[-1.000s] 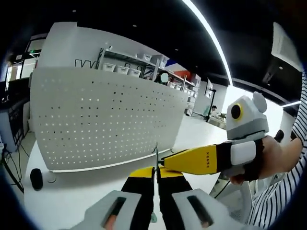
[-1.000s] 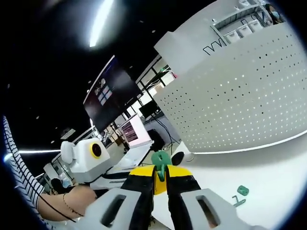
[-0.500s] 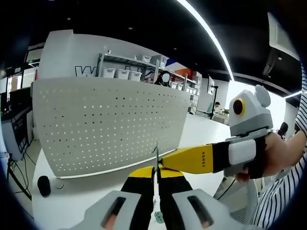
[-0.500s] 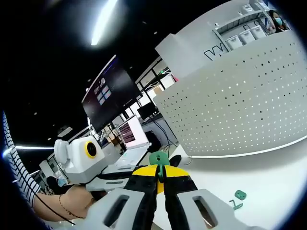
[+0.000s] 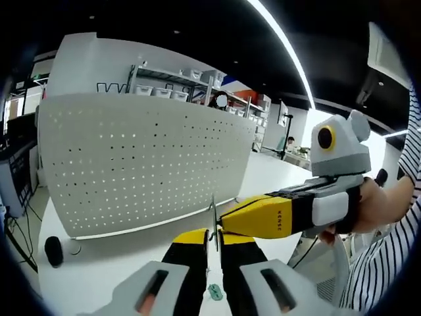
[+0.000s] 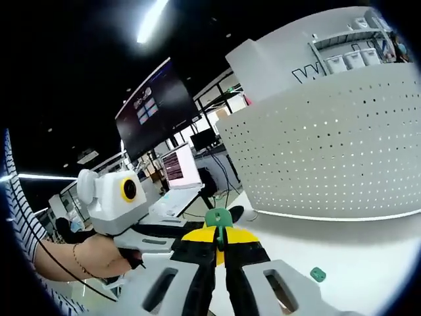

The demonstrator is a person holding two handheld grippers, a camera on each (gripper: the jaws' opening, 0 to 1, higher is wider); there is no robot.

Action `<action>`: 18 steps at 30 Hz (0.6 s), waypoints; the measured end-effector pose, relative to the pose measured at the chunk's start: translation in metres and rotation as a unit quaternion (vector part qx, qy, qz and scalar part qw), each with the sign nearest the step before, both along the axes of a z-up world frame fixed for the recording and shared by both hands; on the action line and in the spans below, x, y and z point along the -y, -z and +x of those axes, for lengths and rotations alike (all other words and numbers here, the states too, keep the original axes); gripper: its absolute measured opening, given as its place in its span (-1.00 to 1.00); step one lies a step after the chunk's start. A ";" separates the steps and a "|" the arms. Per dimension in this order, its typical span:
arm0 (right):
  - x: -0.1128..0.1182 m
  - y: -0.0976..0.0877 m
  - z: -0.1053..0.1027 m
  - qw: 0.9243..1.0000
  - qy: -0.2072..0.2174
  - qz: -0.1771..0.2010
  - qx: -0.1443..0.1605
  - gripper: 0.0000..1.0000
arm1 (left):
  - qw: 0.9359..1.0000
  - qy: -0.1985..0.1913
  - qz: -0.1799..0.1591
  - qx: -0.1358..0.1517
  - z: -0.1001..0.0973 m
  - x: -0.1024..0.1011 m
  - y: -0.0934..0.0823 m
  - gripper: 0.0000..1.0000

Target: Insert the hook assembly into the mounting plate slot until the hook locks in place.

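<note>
Green plate [image 6: 218,217] pinched in right tool [image 6: 220,238]; left tool [image 5: 213,237], alongside, clamps upright hook [image 5: 212,216]; tips meet.

A thin metal hook [image 5: 213,217] stands upright, pinched between the left gripper's fingers [image 5: 197,245]. A green plastic mounting plate [image 6: 218,219] with a rounded top sits clamped between the right gripper's fingers [image 6: 202,240] (its slot cannot be made out). Both are held up, close together. A second small green piece [image 6: 318,274] lies on the white tabletop [image 6: 368,257] to the right.
</note>
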State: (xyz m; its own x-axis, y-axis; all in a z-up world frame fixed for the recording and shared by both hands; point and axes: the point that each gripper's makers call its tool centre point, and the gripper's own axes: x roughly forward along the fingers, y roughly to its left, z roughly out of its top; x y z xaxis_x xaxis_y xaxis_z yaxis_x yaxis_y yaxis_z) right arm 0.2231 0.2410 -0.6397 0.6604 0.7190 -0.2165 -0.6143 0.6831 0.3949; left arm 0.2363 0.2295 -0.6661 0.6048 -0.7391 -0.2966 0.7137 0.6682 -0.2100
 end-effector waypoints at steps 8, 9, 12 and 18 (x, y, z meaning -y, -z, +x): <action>-0.010 0.001 -0.002 0.999 -0.035 -0.014 0.003 -1.00 | 0.999 -0.011 -0.011 -0.030 -0.001 -0.012 0.010 -0.27; -0.010 0.001 -0.002 0.999 -0.037 -0.016 0.005 -1.00 | 0.999 -0.013 -0.016 -0.033 -0.001 -0.014 0.011 -0.20; -0.013 0.002 -0.003 0.999 -0.048 -0.020 0.007 -1.00 | 0.999 -0.009 -0.020 -0.037 -0.004 -0.014 0.012 -0.07; -0.011 0.000 -0.001 0.997 -0.049 -0.035 0.037 -1.00 | 0.999 -0.002 -0.018 -0.037 -0.007 -0.014 0.013 0.23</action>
